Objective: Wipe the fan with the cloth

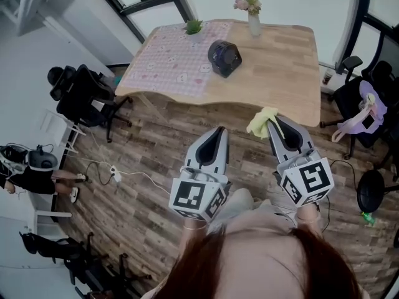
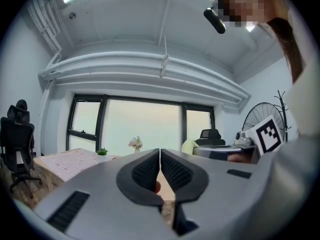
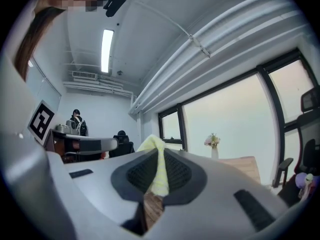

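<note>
Loosely bunched pale-yellow cloth [image 1: 262, 121] in jaws of right gripper [image 1: 274, 129]

Two grey handheld grippers with marker cubes

Left gripper [image 1: 219, 131] and right gripper [image 1: 272, 124]: pale grey shells, dark ribbed pads [image 2: 146, 172], black-and-white marker cubes [image 1: 196, 197] at six o'clock; top [image 1: 262, 220] seemingly beige.

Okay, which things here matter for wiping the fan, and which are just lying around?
For the job: fan; cloth, clamped in the right gripper.
Lying about: vase; plant; pink mat; chair.
</note>
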Motion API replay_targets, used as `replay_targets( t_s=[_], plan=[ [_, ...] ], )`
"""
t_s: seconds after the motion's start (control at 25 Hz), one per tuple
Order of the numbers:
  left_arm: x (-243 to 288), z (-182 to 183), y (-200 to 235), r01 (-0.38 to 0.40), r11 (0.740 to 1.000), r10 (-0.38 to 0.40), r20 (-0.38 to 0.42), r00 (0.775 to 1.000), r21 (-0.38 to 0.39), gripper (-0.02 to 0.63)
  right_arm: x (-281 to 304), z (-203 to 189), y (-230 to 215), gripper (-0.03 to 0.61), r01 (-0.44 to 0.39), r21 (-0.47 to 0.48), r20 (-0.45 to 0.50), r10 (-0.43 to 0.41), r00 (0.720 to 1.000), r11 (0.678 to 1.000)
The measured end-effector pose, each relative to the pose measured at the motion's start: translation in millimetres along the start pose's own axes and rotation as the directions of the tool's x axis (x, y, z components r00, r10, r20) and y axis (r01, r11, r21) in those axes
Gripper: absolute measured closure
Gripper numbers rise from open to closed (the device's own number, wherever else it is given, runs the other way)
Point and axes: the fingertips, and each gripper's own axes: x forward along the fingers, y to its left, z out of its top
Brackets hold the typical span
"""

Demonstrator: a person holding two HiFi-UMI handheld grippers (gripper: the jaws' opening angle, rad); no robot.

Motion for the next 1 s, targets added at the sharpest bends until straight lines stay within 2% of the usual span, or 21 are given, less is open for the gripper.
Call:
replay_targets(
  t_s=[0.32, 0.52, 0.8, 1.0],
  plan=[
    [28, -5, 20, -0.001, 1.000, 0.001, -0.016, 1.000, -0.002, 0.601, 39, -7, -13, 0.549, -0.036, -0.001, 0.000, 0.036, 0.999, 0.999],
    [59, -9, 45, 0.005, 1.000, -0.006, -0.020, 1.000, -0.007, 0.601, 73, -14, -27, 0.549, -0.018, -0.027, -0.018, 0.018, 1.000, 0.999],
    [108, -12, 109, -0.025, 1.000, 0.024, -0.039, 0.999, -0.010, 0.602, 144, -14, -42, 0.548, 0.002, -0.043, -0.033, -0.003, 0.999, 0.999],
    [136, -9, 156, -0.009, 0.999, 0.008, -0.045, 0.999, -0.032, 0.601, 195, -13, -46, 0.548, 0.014, -0.062, -0.048, -0.017, 0.999, 0.998]
  ],
)
